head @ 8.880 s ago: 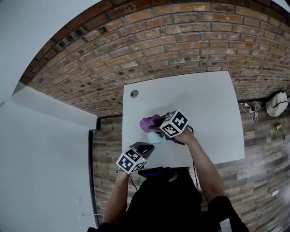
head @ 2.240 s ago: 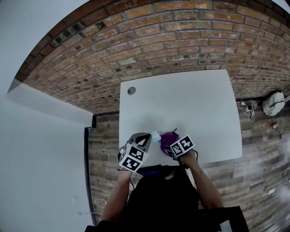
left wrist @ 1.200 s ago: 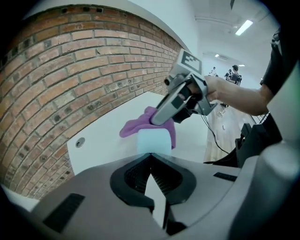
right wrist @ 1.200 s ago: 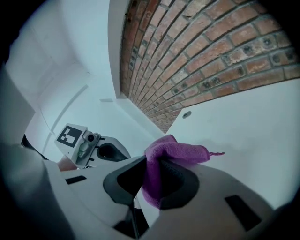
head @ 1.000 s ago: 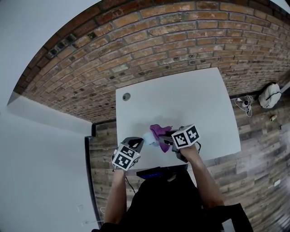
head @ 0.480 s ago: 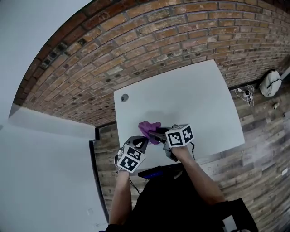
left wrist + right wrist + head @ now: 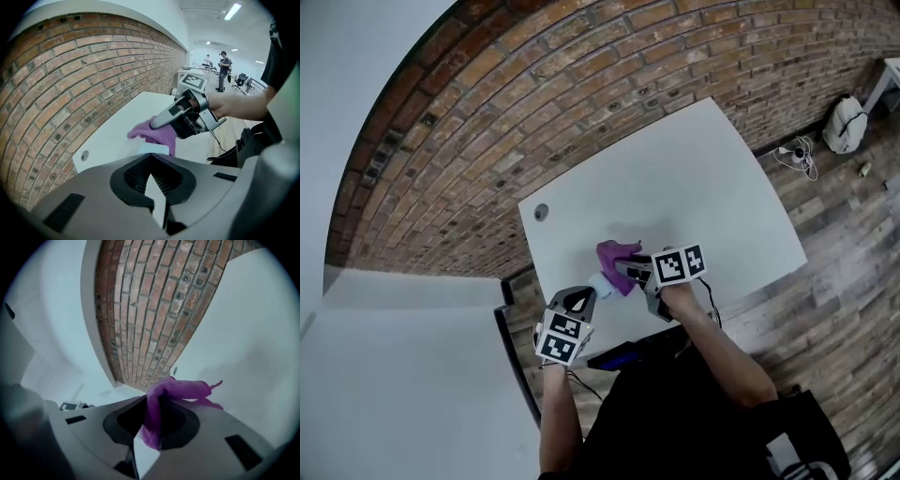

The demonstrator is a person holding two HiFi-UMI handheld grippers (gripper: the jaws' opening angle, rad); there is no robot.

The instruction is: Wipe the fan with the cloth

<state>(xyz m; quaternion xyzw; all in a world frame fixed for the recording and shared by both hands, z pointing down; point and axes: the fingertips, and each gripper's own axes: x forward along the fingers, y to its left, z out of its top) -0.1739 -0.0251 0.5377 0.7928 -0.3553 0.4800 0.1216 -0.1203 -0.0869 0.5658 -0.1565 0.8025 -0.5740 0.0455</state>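
our left gripper (image 7: pixel 153 158) was closed tight on the small pale fan (image 7: pixel 600 285), held over the near edge of the white table (image 7: pixel 703 178). our right gripper (image 7: pixel 151 416) was clamped on the purple cloth (image 7: pixel 615 255), which lay against the fan, over that same edge.

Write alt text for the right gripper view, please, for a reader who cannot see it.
The right gripper has its jaws shut on a purple cloth, which bunches out ahead of them. Beyond lie a white table and a brick wall.
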